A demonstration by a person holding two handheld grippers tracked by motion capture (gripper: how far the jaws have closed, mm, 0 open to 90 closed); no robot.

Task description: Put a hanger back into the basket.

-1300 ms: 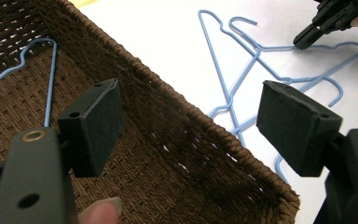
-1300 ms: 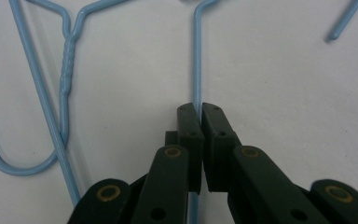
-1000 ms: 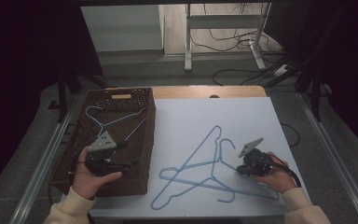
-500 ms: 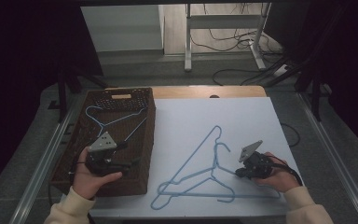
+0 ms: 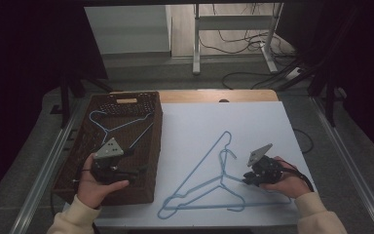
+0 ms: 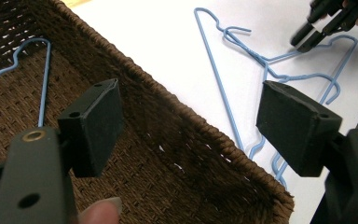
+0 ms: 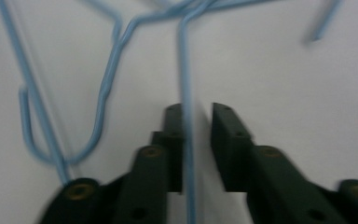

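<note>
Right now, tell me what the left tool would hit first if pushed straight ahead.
Probably the wicker basket: the left tool, jaws wide, points at its inner wall and rim. Beyond lie the blue hangers on the white table; depth is unclear.

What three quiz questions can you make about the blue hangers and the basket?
1. How many hangers lie in the basket?
2. True or false: the left gripper holds a hanger.
3. What runs between the right gripper's jaws, which have just been opening?

Key:
1. One hanger.
2. False; its jaws are open over the basket.
3. A wire of one of the hangers on the white sheet.
</note>
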